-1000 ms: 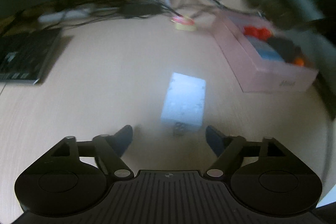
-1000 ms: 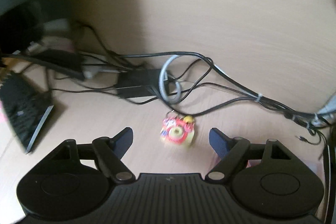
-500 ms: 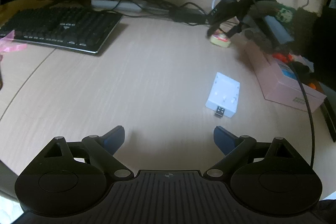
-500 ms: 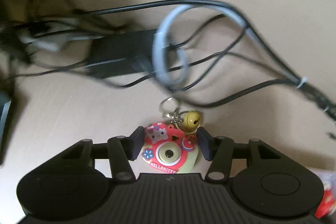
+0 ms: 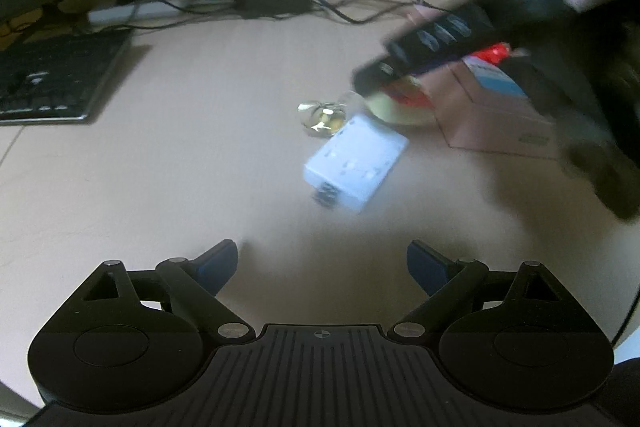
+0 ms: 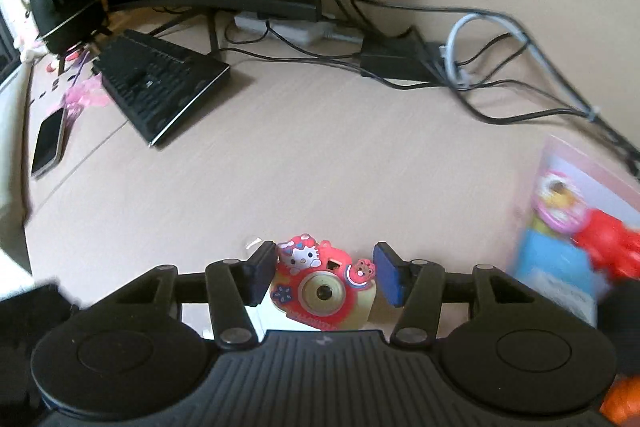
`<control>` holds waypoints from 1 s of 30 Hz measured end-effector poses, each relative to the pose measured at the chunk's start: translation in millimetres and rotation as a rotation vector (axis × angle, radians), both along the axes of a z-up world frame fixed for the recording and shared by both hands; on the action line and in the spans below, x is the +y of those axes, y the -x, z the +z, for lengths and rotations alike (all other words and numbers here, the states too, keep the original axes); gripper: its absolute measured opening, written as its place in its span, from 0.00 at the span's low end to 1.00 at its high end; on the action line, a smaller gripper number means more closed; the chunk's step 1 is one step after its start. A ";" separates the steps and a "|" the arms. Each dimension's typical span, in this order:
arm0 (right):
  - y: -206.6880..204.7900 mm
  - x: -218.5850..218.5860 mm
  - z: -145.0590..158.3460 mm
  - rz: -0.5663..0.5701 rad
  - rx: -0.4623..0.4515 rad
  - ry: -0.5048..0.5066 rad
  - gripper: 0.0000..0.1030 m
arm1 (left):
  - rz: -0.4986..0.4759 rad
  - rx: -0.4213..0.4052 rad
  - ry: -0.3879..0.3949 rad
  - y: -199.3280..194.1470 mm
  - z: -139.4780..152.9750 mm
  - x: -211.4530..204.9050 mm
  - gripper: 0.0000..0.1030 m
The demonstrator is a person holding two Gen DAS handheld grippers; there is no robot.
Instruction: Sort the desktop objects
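right wrist view: the right gripper holds the toy camera keychain between its fingers, lifted over the desk, with the pink box to its right (blurred). the left gripper is spread wide and empty, the white adapter just ahead. risk: the dangling bell could snag the adapter or box rim

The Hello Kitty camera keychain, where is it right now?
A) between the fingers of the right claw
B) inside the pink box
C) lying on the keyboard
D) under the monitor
A: in the right wrist view the Hello Kitty camera keychain sits between the two fingers of the right claw, held up off the desk, with the pink box off to its right.
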State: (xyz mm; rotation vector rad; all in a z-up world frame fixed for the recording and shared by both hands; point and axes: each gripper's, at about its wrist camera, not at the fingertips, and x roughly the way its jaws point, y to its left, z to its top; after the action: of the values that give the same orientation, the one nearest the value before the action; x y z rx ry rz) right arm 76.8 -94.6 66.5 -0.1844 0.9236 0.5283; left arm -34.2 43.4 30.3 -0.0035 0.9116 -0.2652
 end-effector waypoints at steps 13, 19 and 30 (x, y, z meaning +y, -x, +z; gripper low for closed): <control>90.9 -64.7 -4.2 -0.095 -0.110 -0.024 0.74 | -0.086 0.000 -0.079 -23.8 -2.7 -47.1 0.93; 110.4 -118.5 8.9 -0.235 -0.152 -0.101 0.88 | -0.097 -0.018 -0.109 -22.2 4.9 -54.9 0.95; 59.3 -151.6 -10.7 -0.384 -0.049 -0.266 1.00 | -0.052 -0.010 -0.106 -12.8 9.9 -45.7 0.96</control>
State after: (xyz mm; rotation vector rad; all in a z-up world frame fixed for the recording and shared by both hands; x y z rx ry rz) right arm 17.5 -246.2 55.7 0.2172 0.8064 0.2834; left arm -21.4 -2.3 40.2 0.1196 0.9159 -0.2645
